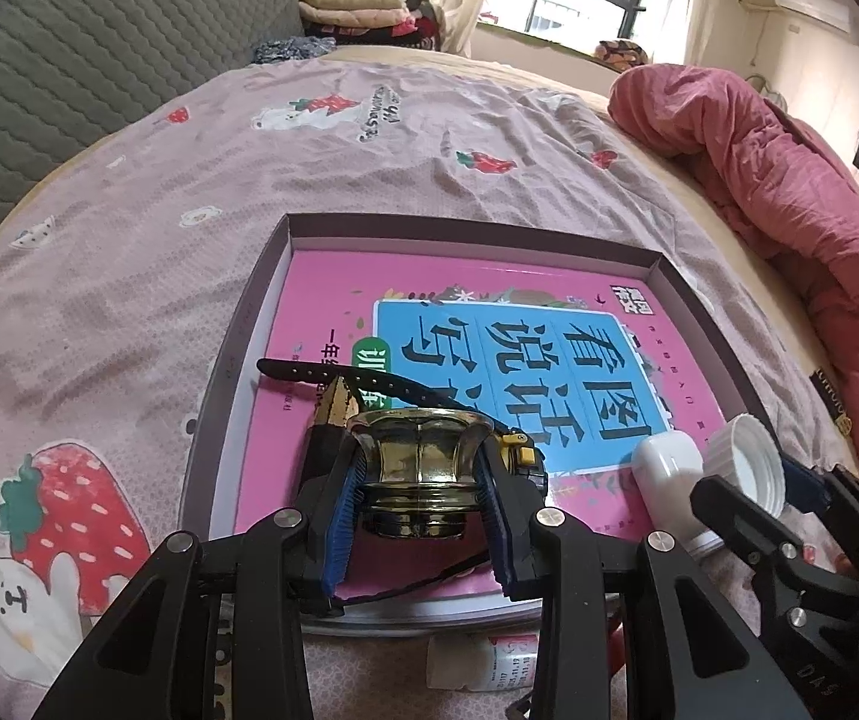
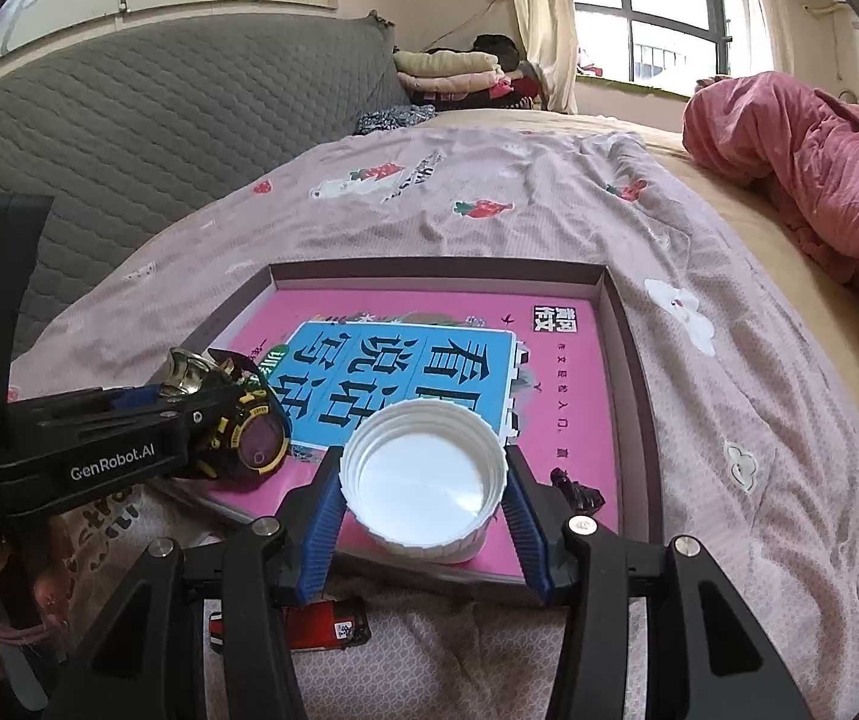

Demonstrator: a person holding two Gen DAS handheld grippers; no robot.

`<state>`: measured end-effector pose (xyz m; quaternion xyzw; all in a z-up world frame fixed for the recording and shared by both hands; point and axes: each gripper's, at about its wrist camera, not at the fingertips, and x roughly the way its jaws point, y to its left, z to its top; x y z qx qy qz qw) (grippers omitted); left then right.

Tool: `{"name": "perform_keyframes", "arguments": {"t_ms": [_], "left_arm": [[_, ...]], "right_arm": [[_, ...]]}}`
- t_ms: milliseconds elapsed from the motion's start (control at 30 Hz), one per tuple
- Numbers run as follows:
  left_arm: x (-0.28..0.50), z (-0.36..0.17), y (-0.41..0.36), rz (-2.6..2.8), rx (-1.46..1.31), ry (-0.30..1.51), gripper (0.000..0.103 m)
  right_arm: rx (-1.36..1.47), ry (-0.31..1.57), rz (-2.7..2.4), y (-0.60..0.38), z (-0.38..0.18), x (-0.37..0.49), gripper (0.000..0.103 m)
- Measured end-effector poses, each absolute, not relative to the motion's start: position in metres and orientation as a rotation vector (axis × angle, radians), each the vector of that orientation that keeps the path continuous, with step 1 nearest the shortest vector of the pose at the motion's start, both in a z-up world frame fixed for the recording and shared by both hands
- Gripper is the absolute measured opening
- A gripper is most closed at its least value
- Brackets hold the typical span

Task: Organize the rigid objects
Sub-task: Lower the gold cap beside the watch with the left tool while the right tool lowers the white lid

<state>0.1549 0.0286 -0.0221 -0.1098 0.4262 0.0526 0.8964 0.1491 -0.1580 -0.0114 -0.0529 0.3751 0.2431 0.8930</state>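
The left gripper [image 1: 423, 480] is clamping its jaws on a brass cup [image 1: 423, 468]; the right gripper [image 2: 423, 480] is gripping a white lid [image 2: 423, 480]. Both are hovering over the pink book [image 2: 555, 396] lying in a box tray [image 2: 627, 348] on the bed [image 2: 729, 396], beside a watch [image 2: 255, 444].

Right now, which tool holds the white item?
The right tool, clamped on the white ribbed cap; the left tool grips a brass bell-shaped piece.

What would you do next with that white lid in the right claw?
Probably lower the white lid, gripped by the right gripper, onto the pink book in the tray and let go, since it hangs just over it.
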Motion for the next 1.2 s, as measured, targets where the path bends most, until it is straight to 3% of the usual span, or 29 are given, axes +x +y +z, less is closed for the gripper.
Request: {"name": "perform_keyframes", "arguments": {"t_ms": [1200], "left_arm": [[0.168,-0.038,0.026,0.071,-0.259,0.969,0.037]], "right_arm": [[-0.121,0.855,0.455,-0.160,-0.027,0.157,0.050]]}}
